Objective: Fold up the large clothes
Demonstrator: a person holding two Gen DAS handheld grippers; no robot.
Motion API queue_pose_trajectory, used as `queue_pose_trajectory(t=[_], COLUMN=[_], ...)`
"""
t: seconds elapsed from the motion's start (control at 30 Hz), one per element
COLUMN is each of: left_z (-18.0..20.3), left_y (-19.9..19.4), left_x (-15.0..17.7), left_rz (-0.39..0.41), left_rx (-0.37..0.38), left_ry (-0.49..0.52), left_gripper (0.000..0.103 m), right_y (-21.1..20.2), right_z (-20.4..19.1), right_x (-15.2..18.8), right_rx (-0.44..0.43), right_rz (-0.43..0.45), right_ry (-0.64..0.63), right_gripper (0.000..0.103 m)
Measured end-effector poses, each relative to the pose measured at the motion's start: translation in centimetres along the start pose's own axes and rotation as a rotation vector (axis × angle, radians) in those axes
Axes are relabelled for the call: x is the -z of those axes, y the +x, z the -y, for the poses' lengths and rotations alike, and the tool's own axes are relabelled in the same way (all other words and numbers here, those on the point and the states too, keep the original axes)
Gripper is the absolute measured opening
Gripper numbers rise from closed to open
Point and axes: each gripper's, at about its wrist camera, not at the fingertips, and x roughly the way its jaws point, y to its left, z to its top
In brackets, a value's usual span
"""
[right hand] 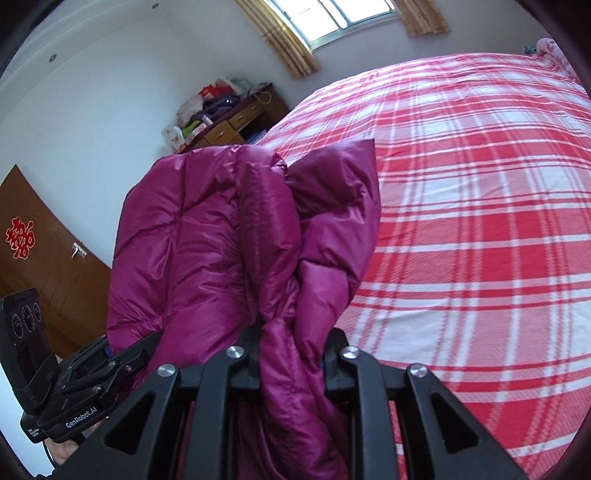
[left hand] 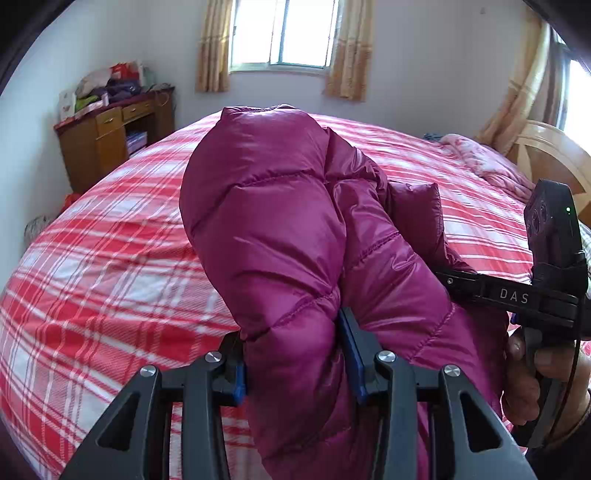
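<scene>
left gripper (left hand: pixel 295 354): bottom centre of the left wrist view, blue-padded fingers (left hand: pixel 352 350) pinched on a thick fold of the jacket (left hand: pixel 280 206); fabric bulges up between and over them.
right gripper (right hand: pixel 291 350): bottom centre of the right wrist view, clamped on a narrower bunch of the same jacket; pads mostly buried in fabric.
jacket: magenta quilted puffer, shiny. Held up off the bed by both grippers, fills the middle of both frames, puffed and crumpled, a flat panel sticking up at its upper right in the right wrist view.
cross-view: right gripper body also at the right edge of the left wrist view, hand (left hand: pixel 532 373) on its grip; left gripper at lower left of the right wrist view.
bed (left hand: pixel 92 258): red-and-white plaid cover, smooth, spans the frame behind and below the jacket.
blanket (left hand: pixel 484 162): pink, bunched at right of the bed by the wooden headboard (left hand: pixel 550 155).
desk (left hand: pixel 110 136): brown wood, upper left, drawers, clothes and bags piled on top.
window (left hand: pixel 284 31): top centre, bright, tan curtains (left hand: pixel 210 44) either side.
door (right hand: pixel 44 243): brown, left of right wrist view, red paper cutout (right hand: pixel 20 238) on it.
walls: white.
</scene>
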Motion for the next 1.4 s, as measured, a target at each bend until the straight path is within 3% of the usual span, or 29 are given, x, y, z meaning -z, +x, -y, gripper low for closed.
queue_pose_trajectory(t=[0.37,0.6,0.67,0.73,0.83,0.87,1.07,1.13,1.2,1.4], left_z=[-2.6,-3.0,-3.3,-3.6,-3.8,-3.8,-2.8,-2.7,-2.5,-1.7], left_y=[0.7,1.5,1.7,1.8,1.3,1.0,-1.4,-3.0,-4.7,-9.3], left_x=[1.9,2.4,2.6,2.8,2.7,2.7,2.3,1.9,1.4,0.2], left_rz=[-0.028,-0.033,-0.029,-0.019,-0.021,-0.021,0.02,0.06,0.107,0.226], left_rx=[-0.019,-0.041,-0.067,-0.097,-0.088,-0.086,-0.107,-0.105,-0.097,-0.106], left_ry=[-0.044,-0.06,-0.065,-0.065,-0.087,-0.086,-0.026,-0.019,-0.017,-0.008], left_gripper=[0.045,0.061,0.077,0.083,0.084,0.084,0.084,0.084,0.084,0.084], right_y=[4.5,5.0,5.2,5.4,5.3,5.0,3.2,1.5,-0.6,-6.1], right_z=[-0.9,-0.2,0.0,0.3,0.5,0.5,-0.7,-1.4,-2.5,-7.3], right_x=[0.0,-0.1,0.2,0.2,0.2,0.2,0.2,0.3,0.4,1.0], right_rx=[0.016,0.04,0.048,0.052,0.068,0.079,0.131,0.157,0.173,0.235], right_rz=[-0.058,-0.072,-0.076,-0.081,-0.077,-0.069,-0.027,0.018,0.085,0.235], right_ry=[-0.022,-0.007,-0.005,0.002,0.01,0.006,-0.022,-0.036,-0.052,-0.165], right_gripper=[0.022,0.026,0.03,0.034,0.043,0.048,0.055,0.062,0.08,0.083])
